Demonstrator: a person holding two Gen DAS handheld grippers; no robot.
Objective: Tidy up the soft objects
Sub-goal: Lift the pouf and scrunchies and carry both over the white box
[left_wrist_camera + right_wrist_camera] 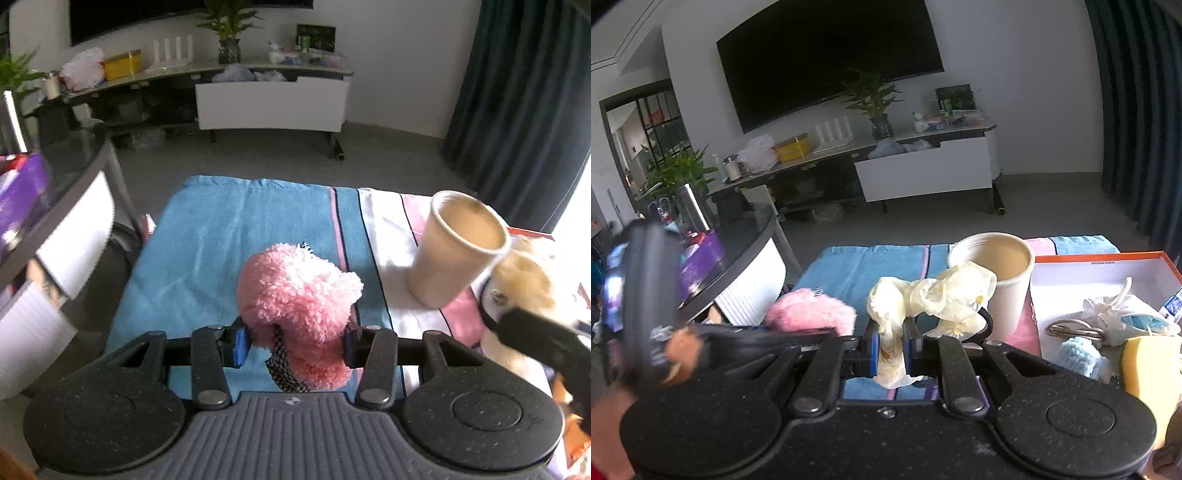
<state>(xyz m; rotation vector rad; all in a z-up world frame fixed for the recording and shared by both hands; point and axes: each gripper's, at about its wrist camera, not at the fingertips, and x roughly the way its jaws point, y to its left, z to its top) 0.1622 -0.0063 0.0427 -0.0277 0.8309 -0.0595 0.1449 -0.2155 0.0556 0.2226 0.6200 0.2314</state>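
A fluffy pink plush toy (295,291) with a checked ribbon sits between the pads of my left gripper (293,347), which is shut on it above a blue towel (207,251). The right wrist view shows the same toy (809,310) at the left, beside the blurred left gripper (650,302). My right gripper (891,350) is shut on a crumpled pale yellow soft item (934,295) that bulges up in front of a beige paper cup (997,273). The cup (458,251) stands upright on a pink-and-white striped cloth (391,229).
To the right lies an orange-rimmed white box (1108,273) holding a yellow sponge (1148,369), a light blue cloth (1078,354) and a white pouch (1119,314). A round dark glass table (750,236) stands at the left. A TV cabinet (273,99) lines the far wall.
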